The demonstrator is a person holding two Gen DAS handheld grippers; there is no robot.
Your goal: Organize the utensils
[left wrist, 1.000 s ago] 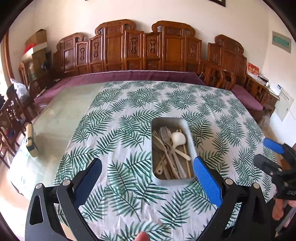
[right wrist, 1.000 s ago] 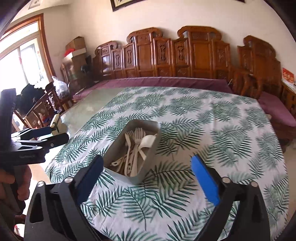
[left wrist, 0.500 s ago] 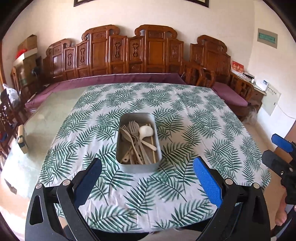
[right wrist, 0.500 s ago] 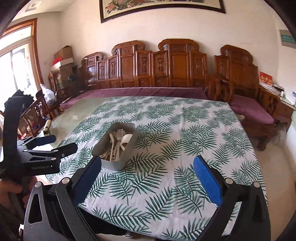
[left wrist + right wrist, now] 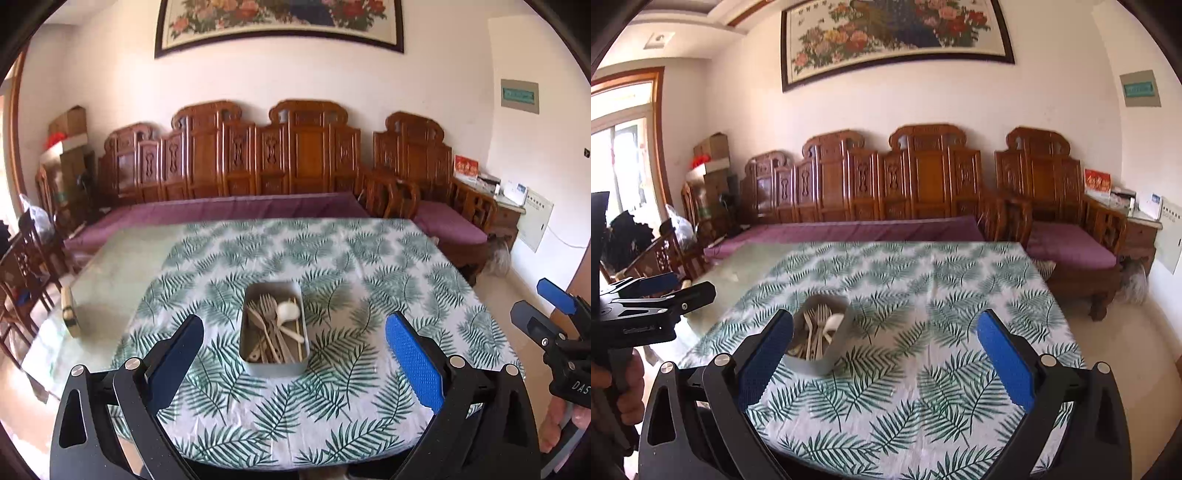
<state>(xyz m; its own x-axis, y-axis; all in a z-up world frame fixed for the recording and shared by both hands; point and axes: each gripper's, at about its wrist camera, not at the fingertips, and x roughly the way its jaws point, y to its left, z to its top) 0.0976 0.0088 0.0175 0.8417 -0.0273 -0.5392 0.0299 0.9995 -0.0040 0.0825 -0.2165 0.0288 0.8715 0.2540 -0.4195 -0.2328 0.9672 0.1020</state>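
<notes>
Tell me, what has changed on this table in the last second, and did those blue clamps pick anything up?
Both grippers pulled back from the table and tilted up, so the grey rectangular metal tray of pale forks and spoons now looks farther away. The left gripper and right gripper stayed wide open and took hold of nothing. The tray and the utensils lie as they did on the palm-leaf tablecloth.

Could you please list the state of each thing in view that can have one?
left hand-held gripper: open, empty, held above the table's near edge
right hand-held gripper: open, empty
grey tray: upright on the tablecloth, lidless
utensils: piled in the tray
</notes>
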